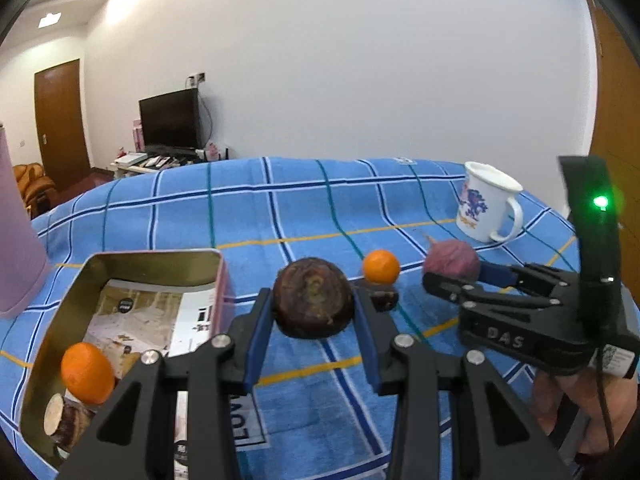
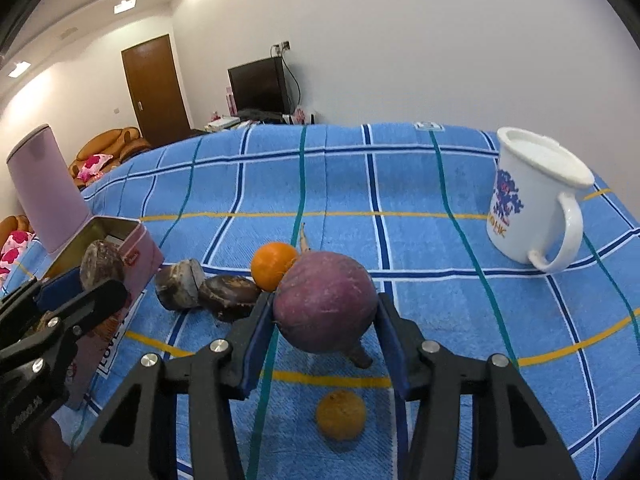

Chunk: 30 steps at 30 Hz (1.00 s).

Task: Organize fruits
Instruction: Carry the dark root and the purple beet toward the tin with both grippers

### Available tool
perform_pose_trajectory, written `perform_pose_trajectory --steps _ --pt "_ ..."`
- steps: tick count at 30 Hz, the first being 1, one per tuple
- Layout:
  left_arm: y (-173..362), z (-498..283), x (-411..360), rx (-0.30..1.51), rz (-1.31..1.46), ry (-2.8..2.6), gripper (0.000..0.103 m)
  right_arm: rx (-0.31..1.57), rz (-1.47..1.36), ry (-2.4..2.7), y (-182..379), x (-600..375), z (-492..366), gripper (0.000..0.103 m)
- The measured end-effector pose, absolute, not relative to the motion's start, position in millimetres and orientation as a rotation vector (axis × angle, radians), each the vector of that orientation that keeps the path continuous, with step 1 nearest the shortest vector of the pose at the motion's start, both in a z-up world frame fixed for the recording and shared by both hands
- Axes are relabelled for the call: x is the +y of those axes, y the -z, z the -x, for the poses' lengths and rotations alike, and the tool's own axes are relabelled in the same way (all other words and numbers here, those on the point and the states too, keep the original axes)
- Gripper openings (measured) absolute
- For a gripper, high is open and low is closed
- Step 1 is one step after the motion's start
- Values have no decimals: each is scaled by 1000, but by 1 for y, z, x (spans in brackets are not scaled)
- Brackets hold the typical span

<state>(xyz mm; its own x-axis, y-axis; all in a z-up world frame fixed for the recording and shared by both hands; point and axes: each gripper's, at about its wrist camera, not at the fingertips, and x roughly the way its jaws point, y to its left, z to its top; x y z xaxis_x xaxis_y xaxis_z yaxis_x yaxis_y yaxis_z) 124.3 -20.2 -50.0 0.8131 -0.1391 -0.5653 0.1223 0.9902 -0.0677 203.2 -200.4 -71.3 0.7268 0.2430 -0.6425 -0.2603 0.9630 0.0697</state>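
Observation:
My left gripper (image 1: 312, 296) is shut on a dark brown round fruit (image 1: 312, 308), held just right of the open pink tin (image 1: 218, 280). An orange (image 1: 86, 372) and a cut brown piece (image 1: 60, 420) lie inside the tin. My right gripper (image 2: 324, 304) has its blue pads pressed on both sides of a purple round root (image 2: 326, 300). Behind the root sits an orange (image 2: 274, 266), with two dark brown fruits (image 2: 228, 296) to its left on the cloth. A yellow-orange fruit (image 2: 341, 414) lies on the cloth below the right gripper.
A white mug (image 2: 532, 196) stands at the right on the blue checked cloth (image 2: 360, 184). A tall pink cylinder (image 2: 48, 188) stands behind the tin. The person's hand (image 1: 560, 408) holds the right gripper's handle. A wall, a door and a television are behind.

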Motion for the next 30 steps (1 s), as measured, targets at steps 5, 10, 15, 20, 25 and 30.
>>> perform_pose_trajectory --steps 5,10,15,20,25,30 --pt "50 -126 -12 607 45 115 41 693 6 -294 70 -204 -202 52" --pt "52 -126 -12 604 48 103 41 665 2 -307 67 -205 -197 52" --pt "52 -125 -15 590 38 104 41 643 0 -315 64 -204 -192 52" --pt "49 -120 -18 560 22 110 41 629 -2 -313 63 -205 -189 52" --pt "47 -117 -21 545 13 119 41 618 2 -309 62 -204 -187 52" --pt "47 -115 -23 535 2 119 41 602 8 -308 61 -204 -183 52"
